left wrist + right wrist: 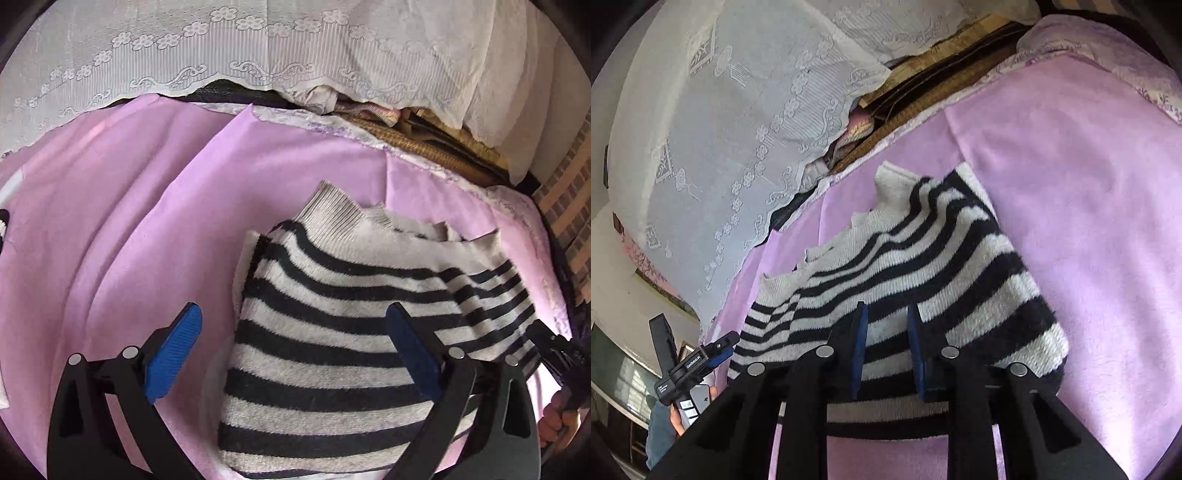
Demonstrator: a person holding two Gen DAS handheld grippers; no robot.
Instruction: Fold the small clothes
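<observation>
The striped sweater point(332, 332) is laid on the pink sheet point(129, 221), already folded into a small bundle. Little is left, it seems. The left gripper point(293, 325) is held low over it, jaws spread wide. The right gripper point(885, 325) is pressed at its near edge, jaws partly closed around a bit of sweater.

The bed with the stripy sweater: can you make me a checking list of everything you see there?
Surface: pink sheet, creased, covering the bed.
Job's things: striped sweater, folded, lying on the sheet.
Clutter: a small striped item at the left view's left edge.
Grippers: left gripper open, over the sweater's edge; right gripper narrowly open, fingers astride a sweater fold; grip unclear.
Cables: nothing seen.
Surroundings: lace curtain; woven mat behind the bed.
</observation>
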